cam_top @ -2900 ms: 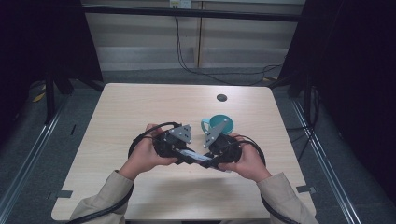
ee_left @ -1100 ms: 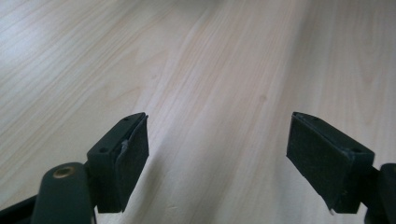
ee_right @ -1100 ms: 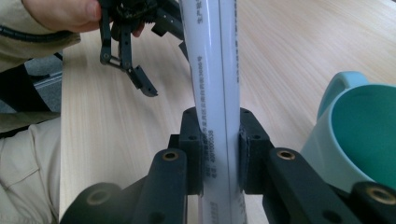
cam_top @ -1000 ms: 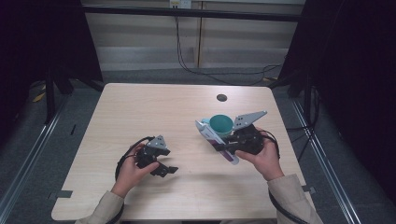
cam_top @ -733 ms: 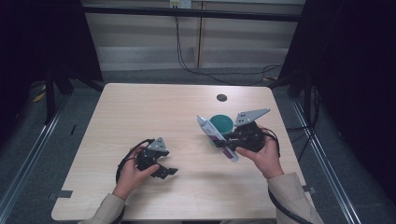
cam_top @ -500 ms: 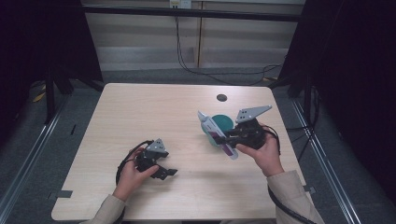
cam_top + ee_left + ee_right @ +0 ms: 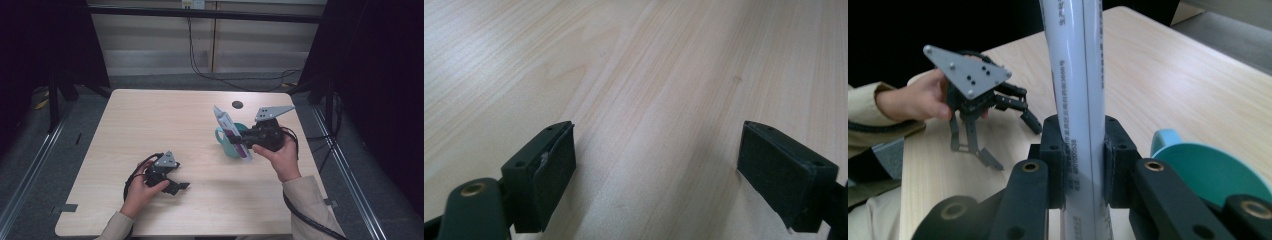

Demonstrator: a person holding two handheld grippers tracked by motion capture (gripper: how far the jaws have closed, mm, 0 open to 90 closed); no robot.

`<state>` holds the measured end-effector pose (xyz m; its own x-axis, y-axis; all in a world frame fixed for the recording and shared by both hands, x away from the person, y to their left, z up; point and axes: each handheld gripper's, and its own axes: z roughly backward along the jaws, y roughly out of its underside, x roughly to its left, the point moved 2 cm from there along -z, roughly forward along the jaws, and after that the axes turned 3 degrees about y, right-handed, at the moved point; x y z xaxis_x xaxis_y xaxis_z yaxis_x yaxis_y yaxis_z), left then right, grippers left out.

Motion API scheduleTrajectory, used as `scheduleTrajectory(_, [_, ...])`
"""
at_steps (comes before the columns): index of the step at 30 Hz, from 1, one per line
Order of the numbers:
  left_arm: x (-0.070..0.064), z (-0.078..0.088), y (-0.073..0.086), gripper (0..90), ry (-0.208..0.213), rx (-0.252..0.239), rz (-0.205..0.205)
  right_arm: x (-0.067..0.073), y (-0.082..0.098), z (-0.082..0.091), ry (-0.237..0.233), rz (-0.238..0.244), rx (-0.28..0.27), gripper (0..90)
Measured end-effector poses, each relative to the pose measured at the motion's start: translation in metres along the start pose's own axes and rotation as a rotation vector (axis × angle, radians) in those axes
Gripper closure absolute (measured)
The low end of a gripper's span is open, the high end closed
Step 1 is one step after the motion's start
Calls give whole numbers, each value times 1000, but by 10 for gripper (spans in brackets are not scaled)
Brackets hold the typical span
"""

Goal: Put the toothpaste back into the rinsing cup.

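The right gripper clamps a white-and-purple plastic tube, tilted just above the teal ceramic cup, likely to drop it inside. The left gripper, jaws just opening and empty, rests well left of the cup.

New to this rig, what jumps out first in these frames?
The white tube in the right gripper: its jaws are clamped on it, holding it slanted over the teal cup right of the table's middle. Next, the left gripper, low over bare wood near the front left; its jaws have just been opening, with nothing between them.
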<state>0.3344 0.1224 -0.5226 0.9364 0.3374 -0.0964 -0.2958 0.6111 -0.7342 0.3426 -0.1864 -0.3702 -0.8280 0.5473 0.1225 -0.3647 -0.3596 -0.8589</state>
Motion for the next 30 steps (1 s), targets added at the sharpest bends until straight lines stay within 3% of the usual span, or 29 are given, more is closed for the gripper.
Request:
scheduleTrajectory(4, [-1,-1,0,155,-13,9,-24,-3,-5,0,9,-7,-21,749])
scheduleTrajectory(17, [-1,-1,0,151,-13,8,-24,-15,-22,-6,41,-48,-113,749])
scheduleTrajectory(30, [-2,-2,0,151,-14,4,-21,-29,-29,-10,70,-69,-149,748])
